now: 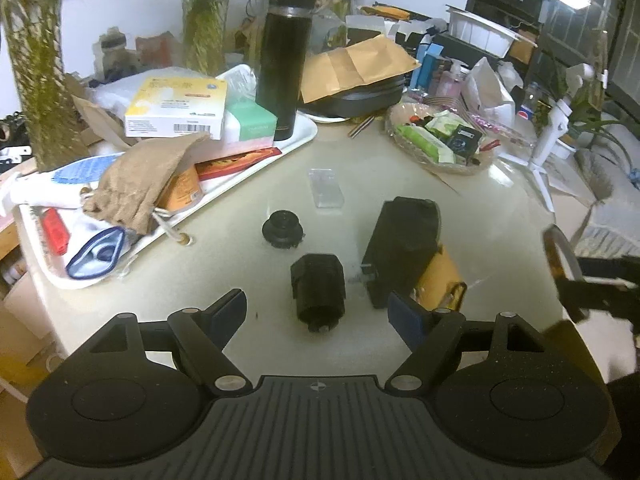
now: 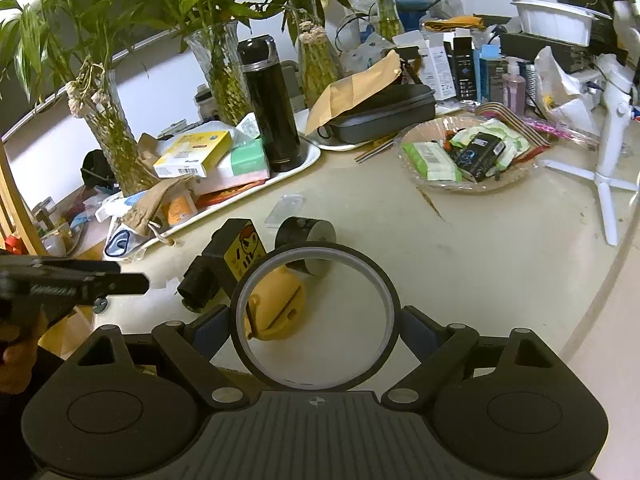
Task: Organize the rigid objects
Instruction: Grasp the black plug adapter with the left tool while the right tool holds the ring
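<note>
The right gripper (image 2: 316,322) is clamped across a black ring (image 2: 316,316) of tape, its pads pressing the ring's left and right sides, the ring standing on edge in the lower middle of the right wrist view with the hole facing the camera. Through and beyond it lie a yellow piece (image 2: 276,308) and a black box (image 2: 224,264) with a yellow label, both on the table (image 2: 480,264). The left gripper (image 1: 316,314) holds nothing; its fingers (image 1: 228,312) stand well apart in the lower middle of the left wrist view. Just ahead of them, centred in the gap, lies a black cylinder (image 1: 318,294), its long axis running up the frame, along the fingers' own line, so the jaws already straddle its width. A small cap (image 1: 283,231) sits further up the frame, the box (image 1: 404,248) to the upper right. By my judgement the left hand is the nearer to the cylinder and need only go forward and down to take it.
</note>
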Demonstrator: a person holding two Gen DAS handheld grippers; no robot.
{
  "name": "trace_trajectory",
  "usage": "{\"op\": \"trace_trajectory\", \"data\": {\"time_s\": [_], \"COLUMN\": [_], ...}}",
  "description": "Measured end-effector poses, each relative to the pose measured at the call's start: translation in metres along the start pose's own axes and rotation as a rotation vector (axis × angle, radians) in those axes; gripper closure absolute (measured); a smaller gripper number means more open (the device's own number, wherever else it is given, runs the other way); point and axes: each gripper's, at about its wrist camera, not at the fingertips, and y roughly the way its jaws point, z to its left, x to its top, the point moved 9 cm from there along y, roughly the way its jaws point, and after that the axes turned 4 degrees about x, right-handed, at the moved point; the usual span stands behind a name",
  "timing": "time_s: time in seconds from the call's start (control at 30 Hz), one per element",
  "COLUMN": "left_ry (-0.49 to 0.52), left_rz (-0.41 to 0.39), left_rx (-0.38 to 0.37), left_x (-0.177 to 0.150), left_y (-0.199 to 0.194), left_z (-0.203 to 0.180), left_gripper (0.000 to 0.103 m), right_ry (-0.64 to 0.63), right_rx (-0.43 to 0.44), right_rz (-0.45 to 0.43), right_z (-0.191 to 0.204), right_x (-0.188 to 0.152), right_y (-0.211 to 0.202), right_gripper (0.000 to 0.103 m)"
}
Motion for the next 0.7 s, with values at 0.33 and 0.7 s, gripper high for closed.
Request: {"op": "trace_trajectory", "data": {"time_s": [0.33,0.7], "left_ry": [-0.096,-0.226], "left_rz": [0.106,0.247], "left_rx": [-0.135,-0.191], "left_x": [0.014,0.011], "left_y": [0.048,0.096], "left_z": [0.01,0.027], "left_gripper": [0.027,0.047], "right_ry": [0.006,0.011], "right_rx": [-0.007,-0.003], "right_rz": [0.008,0.015], "right_z": [-0.003,-0.004], "right_x": [-0.004,-0.003], "right_y": [-0.003,-0.001], "right_gripper": [0.012,0.012]}}
